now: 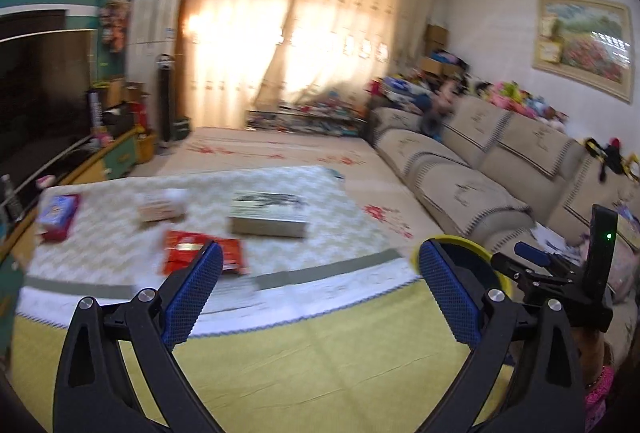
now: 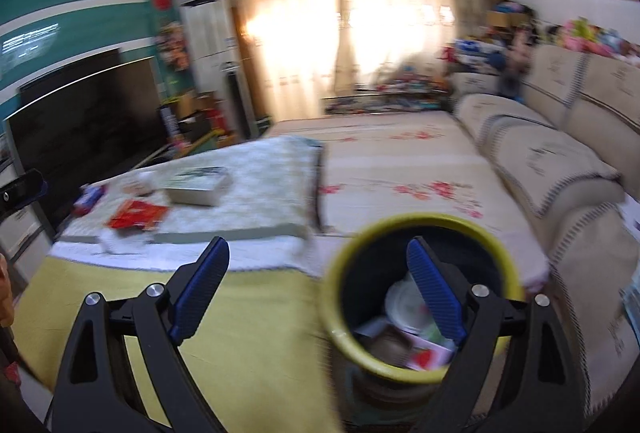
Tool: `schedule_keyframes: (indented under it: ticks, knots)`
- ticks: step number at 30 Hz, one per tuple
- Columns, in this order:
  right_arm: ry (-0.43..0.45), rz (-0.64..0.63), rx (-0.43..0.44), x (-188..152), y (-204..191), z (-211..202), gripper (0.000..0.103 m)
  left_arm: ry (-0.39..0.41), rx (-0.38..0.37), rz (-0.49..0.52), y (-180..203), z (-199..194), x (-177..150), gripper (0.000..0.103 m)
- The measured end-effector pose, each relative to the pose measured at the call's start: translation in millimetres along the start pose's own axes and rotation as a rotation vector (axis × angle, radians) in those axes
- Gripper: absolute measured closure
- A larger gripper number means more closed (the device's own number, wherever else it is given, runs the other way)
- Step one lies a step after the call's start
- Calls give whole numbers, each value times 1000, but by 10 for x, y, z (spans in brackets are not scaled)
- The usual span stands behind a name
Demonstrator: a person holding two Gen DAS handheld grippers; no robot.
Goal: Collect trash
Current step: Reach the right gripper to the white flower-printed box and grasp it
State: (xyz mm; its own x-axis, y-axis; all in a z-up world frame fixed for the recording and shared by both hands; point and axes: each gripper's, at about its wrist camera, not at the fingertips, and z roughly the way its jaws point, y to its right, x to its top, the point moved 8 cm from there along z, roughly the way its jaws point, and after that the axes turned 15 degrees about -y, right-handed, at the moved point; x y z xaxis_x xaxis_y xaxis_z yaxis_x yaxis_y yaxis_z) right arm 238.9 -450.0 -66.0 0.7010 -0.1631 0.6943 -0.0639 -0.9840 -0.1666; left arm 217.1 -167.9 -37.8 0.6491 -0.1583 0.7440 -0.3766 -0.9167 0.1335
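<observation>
A yellow-rimmed trash bin (image 2: pixel 420 233) with wrappers and paper inside stands beside the table's right edge; its rim also shows in the left wrist view (image 1: pixel 466 243). My right gripper (image 2: pixel 318 257) is open and empty, its right finger over the bin's mouth. My left gripper (image 1: pixel 320 263) is open and empty above the table's near yellow cloth. A red wrapper (image 1: pixel 202 251) lies on the white table runner (image 1: pixel 328 201), also in the right wrist view (image 2: pixel 136 215). A blue-red packet (image 1: pixel 58 213) lies at the far left.
A thick book (image 1: pixel 270 213) and a small beige box (image 1: pixel 160 211) lie on the runner. A beige sofa (image 1: pixel 500 169) runs along the right. A TV (image 1: pixel 40 101) on a low cabinet stands left. The right gripper's body (image 1: pixel 560 273) shows at right.
</observation>
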Motion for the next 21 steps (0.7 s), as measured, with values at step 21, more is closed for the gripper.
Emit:
schedule_keyframes:
  ticks: [21]
  knots:
    - [-149,-174,160,862,-2021,1488,17,39,178,-223,-1482,-677,-605,5]
